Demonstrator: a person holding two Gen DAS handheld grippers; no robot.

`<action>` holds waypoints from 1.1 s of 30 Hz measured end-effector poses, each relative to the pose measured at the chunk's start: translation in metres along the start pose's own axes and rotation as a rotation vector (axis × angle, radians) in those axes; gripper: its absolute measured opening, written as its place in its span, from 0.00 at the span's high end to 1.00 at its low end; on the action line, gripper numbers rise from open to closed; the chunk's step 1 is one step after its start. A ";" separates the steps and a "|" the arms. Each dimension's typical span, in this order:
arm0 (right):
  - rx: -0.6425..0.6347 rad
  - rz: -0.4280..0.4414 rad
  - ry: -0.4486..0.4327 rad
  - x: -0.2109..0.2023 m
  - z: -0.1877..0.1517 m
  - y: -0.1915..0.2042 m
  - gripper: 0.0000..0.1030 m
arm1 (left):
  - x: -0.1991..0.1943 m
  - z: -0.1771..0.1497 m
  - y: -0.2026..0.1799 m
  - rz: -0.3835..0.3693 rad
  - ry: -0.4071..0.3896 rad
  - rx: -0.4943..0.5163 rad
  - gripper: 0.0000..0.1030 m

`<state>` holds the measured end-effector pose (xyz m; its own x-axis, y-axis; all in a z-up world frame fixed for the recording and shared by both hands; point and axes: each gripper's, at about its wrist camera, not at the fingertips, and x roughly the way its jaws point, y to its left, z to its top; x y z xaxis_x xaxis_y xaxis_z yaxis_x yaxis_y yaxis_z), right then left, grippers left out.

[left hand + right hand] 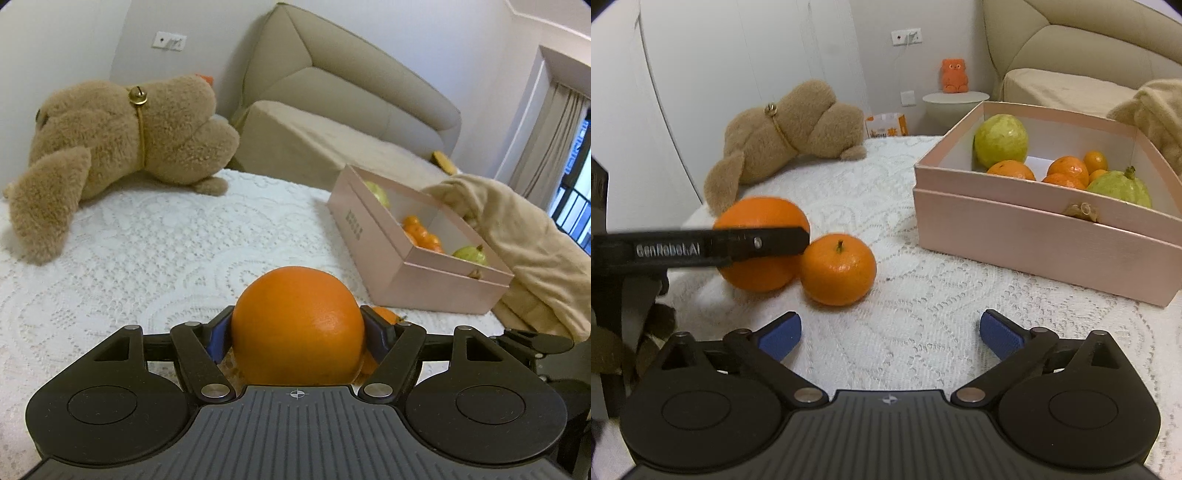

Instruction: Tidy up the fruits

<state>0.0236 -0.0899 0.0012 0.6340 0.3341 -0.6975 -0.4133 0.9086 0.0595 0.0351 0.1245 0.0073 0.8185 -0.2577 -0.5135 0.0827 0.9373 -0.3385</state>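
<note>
A large orange (299, 332) rests on the white lace cloth (147, 251), and my left gripper (297, 312) is shut on it, a pad pressed against each side. From the right wrist view, one black finger (738, 245) of that gripper crosses the large orange (757, 275). A smaller mandarin (837, 275) touches it on the right; in the left wrist view the mandarin (386, 314) peeks from behind the right finger. My right gripper (890, 332) hangs open over bare cloth, nothing between its blue pads (781, 338). The pink box (1034, 236) at right holds two guavas and several mandarins.
A brown plush bear (790, 129) lies at the back left of the table. A beige blanket (517, 229) is heaped against the box's far side. A beige sofa (332, 92) stands behind. An orange toy (954, 75) sits on a small round stand.
</note>
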 end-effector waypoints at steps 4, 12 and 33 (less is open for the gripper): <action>-0.100 -0.056 0.023 0.002 -0.004 0.015 0.00 | -0.004 -0.003 0.002 -0.009 -0.017 0.002 0.27; -0.043 -0.004 -0.027 -0.015 0.008 0.018 0.05 | -0.016 -0.002 0.016 0.131 -0.058 -0.032 0.27; -0.010 -0.066 0.003 -0.012 0.012 0.013 0.52 | -0.016 -0.004 0.017 0.136 -0.065 -0.030 0.27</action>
<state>0.0186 -0.0794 0.0191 0.6579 0.2726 -0.7020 -0.3769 0.9262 0.0065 0.0209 0.1441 0.0066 0.8559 -0.1127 -0.5047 -0.0471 0.9549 -0.2930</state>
